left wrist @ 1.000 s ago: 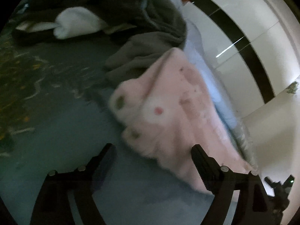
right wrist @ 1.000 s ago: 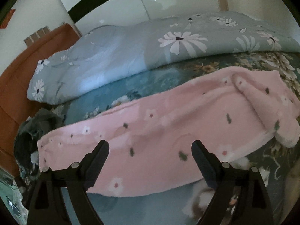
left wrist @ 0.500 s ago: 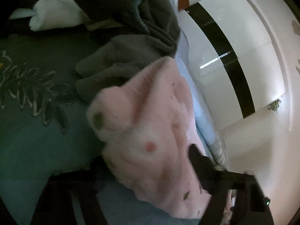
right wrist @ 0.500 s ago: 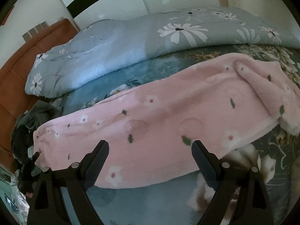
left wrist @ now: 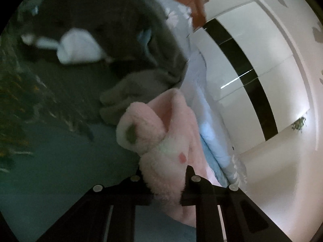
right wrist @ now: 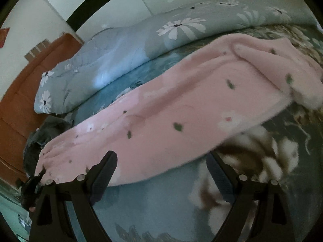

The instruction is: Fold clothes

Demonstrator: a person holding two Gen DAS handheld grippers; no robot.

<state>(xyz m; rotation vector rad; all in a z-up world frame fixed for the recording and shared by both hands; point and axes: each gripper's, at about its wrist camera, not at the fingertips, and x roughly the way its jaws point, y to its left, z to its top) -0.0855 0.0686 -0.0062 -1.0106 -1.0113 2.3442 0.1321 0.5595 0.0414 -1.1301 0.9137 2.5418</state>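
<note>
A pink fleece garment (right wrist: pixel 181 111) with small flowers and green leaves lies stretched across the teal floral bedsheet (right wrist: pixel 161 207). My left gripper (left wrist: pixel 164 181) is shut on one end of the pink garment (left wrist: pixel 161 141), which bunches up between the fingers. That gripper also shows in the right wrist view (right wrist: pixel 34 181) at the garment's left end. My right gripper (right wrist: pixel 163 171) is open and empty, its fingers standing at the garment's near edge.
A grey-blue daisy-print duvet (right wrist: pixel 131 40) lies rolled along the far side of the bed. A heap of dark grey clothes (left wrist: pixel 121 40) with a white piece (left wrist: pixel 78 48) lies past the garment's left end. A brown headboard (right wrist: pixel 20 100) and a white wardrobe (left wrist: pixel 252 60) stand beyond.
My left gripper has moved onto the pink garment's end and shut on it, lifting it a little. My right gripper has moved closer to the garment's near edge and stays open.
</note>
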